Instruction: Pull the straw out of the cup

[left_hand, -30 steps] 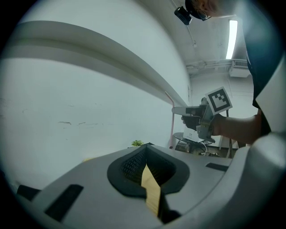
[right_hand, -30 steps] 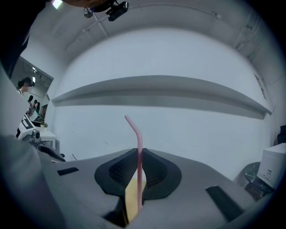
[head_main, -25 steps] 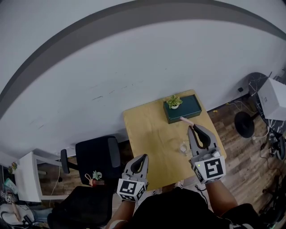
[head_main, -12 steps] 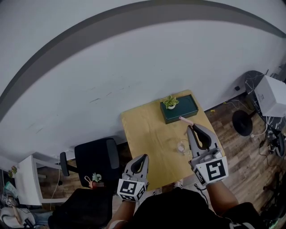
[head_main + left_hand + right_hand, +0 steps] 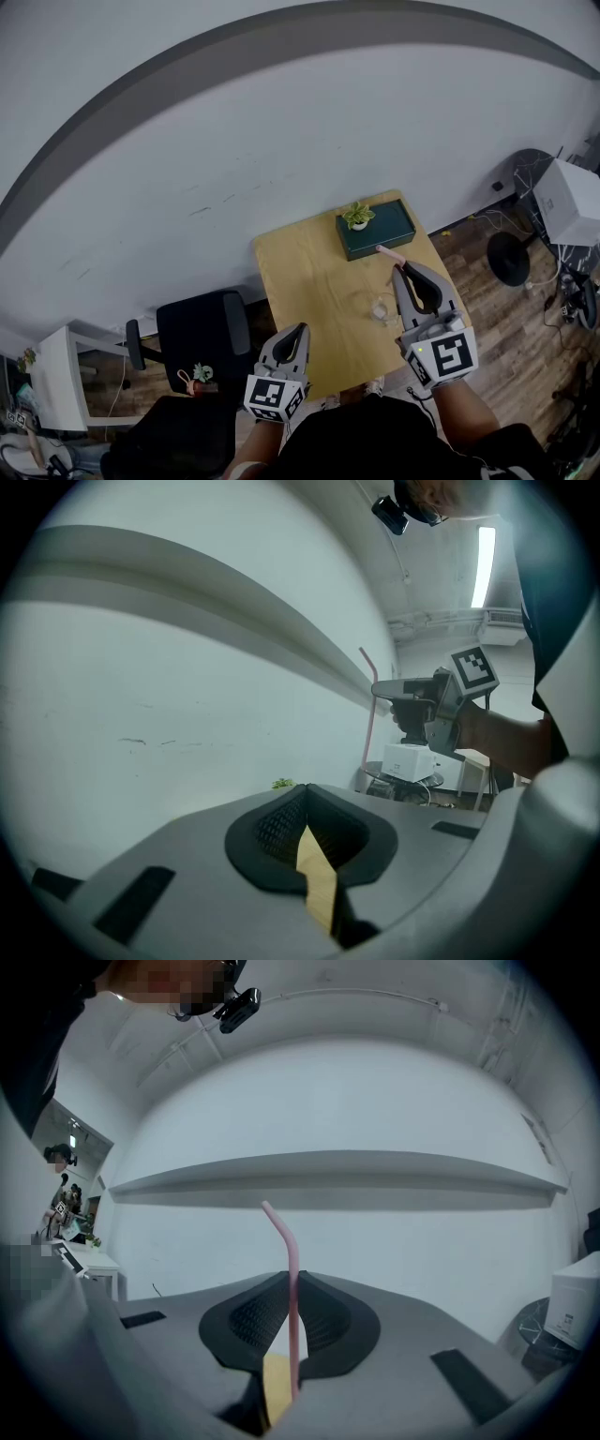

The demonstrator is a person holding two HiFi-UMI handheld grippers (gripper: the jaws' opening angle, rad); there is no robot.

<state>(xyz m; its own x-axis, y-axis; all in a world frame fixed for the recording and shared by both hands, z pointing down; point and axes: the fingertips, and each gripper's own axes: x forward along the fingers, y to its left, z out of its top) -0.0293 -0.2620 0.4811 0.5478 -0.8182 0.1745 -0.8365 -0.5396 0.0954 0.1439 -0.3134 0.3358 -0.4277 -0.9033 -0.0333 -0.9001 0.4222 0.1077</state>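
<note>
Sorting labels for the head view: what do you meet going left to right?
white side table → black chair → left hand-held gripper → right hand-held gripper, shut on the pink straw → white box

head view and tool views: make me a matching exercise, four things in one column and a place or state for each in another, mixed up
Things
1. pink straw
2. clear cup
3. small plant
4. left tool

Places or states
a. on top of the dark green box
b. shut, nothing in it
c. clamped in the right tool
d. standing on the yellow table

Pairs: 1-c, 2-d, 3-a, 4-b
</note>
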